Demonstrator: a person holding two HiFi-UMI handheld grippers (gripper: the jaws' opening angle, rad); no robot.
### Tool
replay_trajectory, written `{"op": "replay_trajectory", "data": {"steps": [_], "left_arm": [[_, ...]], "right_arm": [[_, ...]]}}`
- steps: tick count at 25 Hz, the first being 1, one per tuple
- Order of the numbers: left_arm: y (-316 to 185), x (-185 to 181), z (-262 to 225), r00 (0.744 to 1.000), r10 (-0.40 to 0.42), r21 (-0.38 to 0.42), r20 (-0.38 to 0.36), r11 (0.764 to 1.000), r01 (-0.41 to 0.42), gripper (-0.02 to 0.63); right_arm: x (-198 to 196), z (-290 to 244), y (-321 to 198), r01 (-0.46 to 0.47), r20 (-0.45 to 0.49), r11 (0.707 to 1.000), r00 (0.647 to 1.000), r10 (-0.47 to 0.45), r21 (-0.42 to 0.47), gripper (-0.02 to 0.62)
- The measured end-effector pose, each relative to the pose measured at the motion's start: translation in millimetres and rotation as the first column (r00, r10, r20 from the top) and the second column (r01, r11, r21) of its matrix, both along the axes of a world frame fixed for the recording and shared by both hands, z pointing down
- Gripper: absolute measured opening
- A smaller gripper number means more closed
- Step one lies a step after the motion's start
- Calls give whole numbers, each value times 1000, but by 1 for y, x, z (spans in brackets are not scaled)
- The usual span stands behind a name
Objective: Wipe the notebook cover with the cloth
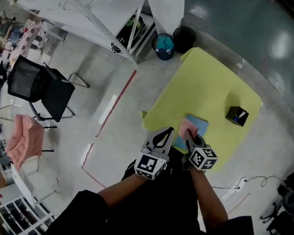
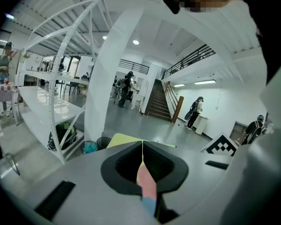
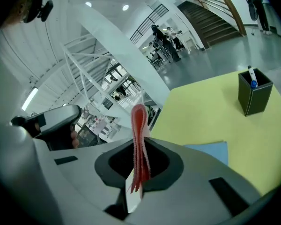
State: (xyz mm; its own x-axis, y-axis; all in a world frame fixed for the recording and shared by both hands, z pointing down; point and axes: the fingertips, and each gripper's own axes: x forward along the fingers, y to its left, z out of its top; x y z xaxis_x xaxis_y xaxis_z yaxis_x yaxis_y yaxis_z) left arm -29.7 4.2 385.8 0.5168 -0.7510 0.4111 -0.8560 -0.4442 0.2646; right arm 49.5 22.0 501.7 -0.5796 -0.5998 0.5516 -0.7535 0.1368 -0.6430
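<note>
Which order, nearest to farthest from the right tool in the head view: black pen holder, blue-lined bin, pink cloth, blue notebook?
From the right tool:
1. pink cloth, gripped in it.
2. blue notebook, by the cloth at the table's near edge.
3. black pen holder, farther right on the table.
4. blue-lined bin, beyond the table's far corner.

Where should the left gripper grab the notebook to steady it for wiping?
Probably the left edge of the notebook, the left gripper coming in low from the person's side. It lies flat on the yellow table, so only a thin edge offers a pinch, and the right gripper holds the cloth over its near middle.
</note>
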Motion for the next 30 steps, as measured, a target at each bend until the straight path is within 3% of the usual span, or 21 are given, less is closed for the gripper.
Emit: {"op": "replay_trajectory", "data": {"steps": [7,17,21,25,30], "left_arm": [[-11,2,35,997,-70,-60,12,996,71,17],[-24,-6,77,999,-33,-99,27,994,36,17],[-24,4,90,1000,-9,-123,-2,992,9,17],[-19,12,104,1000,22,-148,-12,989,-24,17],[-27,-2,116,999,-41,-154,3,987,41,17]], "right_arm": [[-1,53,-23,-11,66,996,998,17,-90,38],[0,121,-40,-60,63,980,995,73,-189,38],[4,138,-45,-60,29,979,997,67,-193,38],[4,172,-37,-51,46,966,997,64,-253,38],[10,195,-36,-69,42,952,996,85,-298,38]]}}
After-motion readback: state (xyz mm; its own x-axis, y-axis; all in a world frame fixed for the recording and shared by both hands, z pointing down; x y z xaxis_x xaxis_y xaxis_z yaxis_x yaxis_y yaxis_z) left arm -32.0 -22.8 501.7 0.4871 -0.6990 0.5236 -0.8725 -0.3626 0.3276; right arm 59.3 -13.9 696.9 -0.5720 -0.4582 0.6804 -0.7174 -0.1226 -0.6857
